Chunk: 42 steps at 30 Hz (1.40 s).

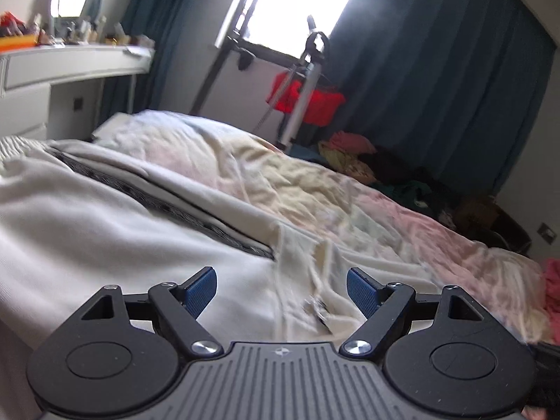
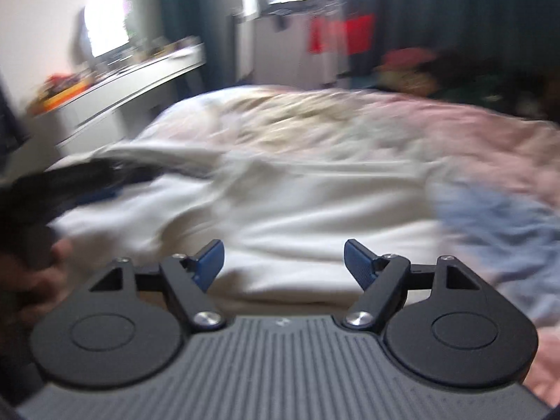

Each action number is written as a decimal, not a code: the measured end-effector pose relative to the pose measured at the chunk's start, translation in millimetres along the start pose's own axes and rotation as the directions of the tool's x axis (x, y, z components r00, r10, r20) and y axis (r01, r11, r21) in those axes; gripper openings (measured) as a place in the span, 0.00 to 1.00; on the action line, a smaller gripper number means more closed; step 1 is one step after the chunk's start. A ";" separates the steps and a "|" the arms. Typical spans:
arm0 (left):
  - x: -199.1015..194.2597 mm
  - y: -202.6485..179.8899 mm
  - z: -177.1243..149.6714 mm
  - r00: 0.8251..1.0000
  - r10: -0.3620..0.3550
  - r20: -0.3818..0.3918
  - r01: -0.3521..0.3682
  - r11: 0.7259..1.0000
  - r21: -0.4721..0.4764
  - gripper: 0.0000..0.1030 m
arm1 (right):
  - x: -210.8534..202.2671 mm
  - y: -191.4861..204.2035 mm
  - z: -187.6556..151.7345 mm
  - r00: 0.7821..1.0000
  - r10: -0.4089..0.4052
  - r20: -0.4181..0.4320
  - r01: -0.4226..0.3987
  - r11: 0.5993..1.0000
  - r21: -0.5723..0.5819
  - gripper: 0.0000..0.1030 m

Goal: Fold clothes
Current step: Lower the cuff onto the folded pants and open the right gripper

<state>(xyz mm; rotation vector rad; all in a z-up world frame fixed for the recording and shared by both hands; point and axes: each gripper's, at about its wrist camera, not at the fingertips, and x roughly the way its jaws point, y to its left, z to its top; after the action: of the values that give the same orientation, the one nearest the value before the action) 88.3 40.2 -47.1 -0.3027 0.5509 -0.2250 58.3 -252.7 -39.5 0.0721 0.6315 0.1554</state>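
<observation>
White garment: one; hand-held grippers: two.

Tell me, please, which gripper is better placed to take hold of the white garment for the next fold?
Probably left: the left gripper is open, low over the white garment. The right gripper, also open, views it through blur.

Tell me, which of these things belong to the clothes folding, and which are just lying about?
Part of the job:
- white garment spread on the bed
- left gripper, fingers open above it
- right gripper, fingers open, nothing between them

Just lying about:
- red cloth on the stand
- cluttered white dresser
- heap of clothes beyond the bed
- dark curtains
</observation>
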 end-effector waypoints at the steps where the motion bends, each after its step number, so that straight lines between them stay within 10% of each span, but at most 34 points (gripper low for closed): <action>1: -0.9 -2.0 -2.0 1.000 -0.015 -0.010 0.015 1.000 0.001 0.81 | 4.3 -7.8 -0.8 0.999 -0.032 -0.011 0.032 0.999 0.023 0.75; 7: -1.1 -24.7 -9.5 0.992 -0.118 -0.042 0.121 0.989 0.080 0.75 | 61.9 -43.2 -20.4 0.984 -0.040 -0.173 0.072 0.981 0.180 0.72; 12: 14.0 -28.7 -16.6 0.981 -0.170 -0.090 0.179 0.978 0.107 0.59 | 49.1 -45.0 1.4 0.995 0.043 -0.086 -0.018 0.962 0.271 0.69; 24: 46.6 -13.2 -32.3 0.967 -0.184 -0.175 0.194 0.980 0.045 0.38 | 166.2 28.8 107.2 0.965 0.171 -0.197 -0.138 0.976 0.169 0.47; 28: 51.4 -3.3 -33.1 0.963 -0.168 -0.210 0.168 0.986 -0.018 0.38 | 211.9 60.3 106.1 0.954 0.087 -0.288 -0.098 0.995 -0.022 0.43; 31: 53.4 2.5 -34.0 0.956 -0.182 -0.232 0.172 0.983 -0.065 0.25 | 218.4 71.8 104.7 0.960 0.030 -0.280 -0.059 0.994 -0.094 0.14; 36: 46.8 20.7 -27.5 0.947 -0.227 -0.227 0.177 0.959 -0.220 0.13 | 187.0 88.7 105.1 0.998 0.000 -0.060 -0.014 0.975 -0.222 0.13; 42: 50.0 22.1 -32.7 0.949 -0.170 -0.265 0.121 0.974 -0.191 0.12 | 225.8 90.6 75.1 0.992 -0.016 -0.128 -0.012 0.976 -0.217 0.13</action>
<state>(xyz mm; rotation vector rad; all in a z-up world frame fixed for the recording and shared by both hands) 114.9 39.1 -105.0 -0.4855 0.8322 -0.3684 271.4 -127.2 -100.1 -0.1517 0.7399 0.2278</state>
